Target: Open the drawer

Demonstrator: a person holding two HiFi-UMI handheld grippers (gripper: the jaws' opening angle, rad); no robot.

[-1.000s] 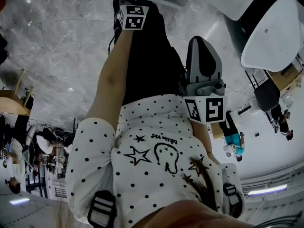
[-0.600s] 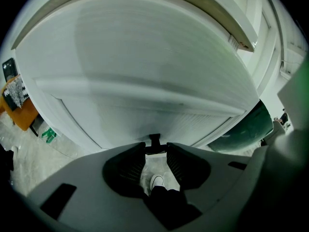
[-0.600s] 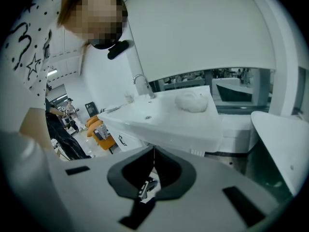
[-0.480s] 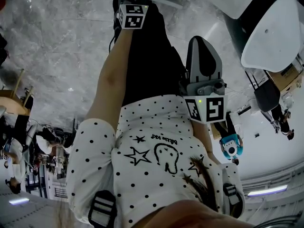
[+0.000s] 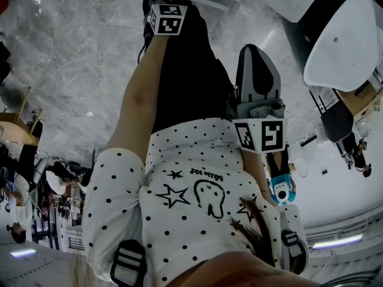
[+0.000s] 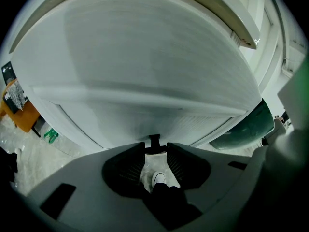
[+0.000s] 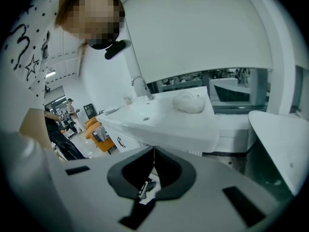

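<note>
The left tool (image 6: 155, 149) stands spread and empty; only the person's white shoe (image 6: 158, 179) shows through the gap, well below. The right tool (image 7: 154, 152) has its tips pressed together on nothing. The drawer is probably the white panelled front with a horizontal seam (image 6: 145, 81) ahead of the left tool, but no handle is discernible. Risk: without a located handle, the pads may slide off the smooth face. The right tool cannot grip until spread.
</note>
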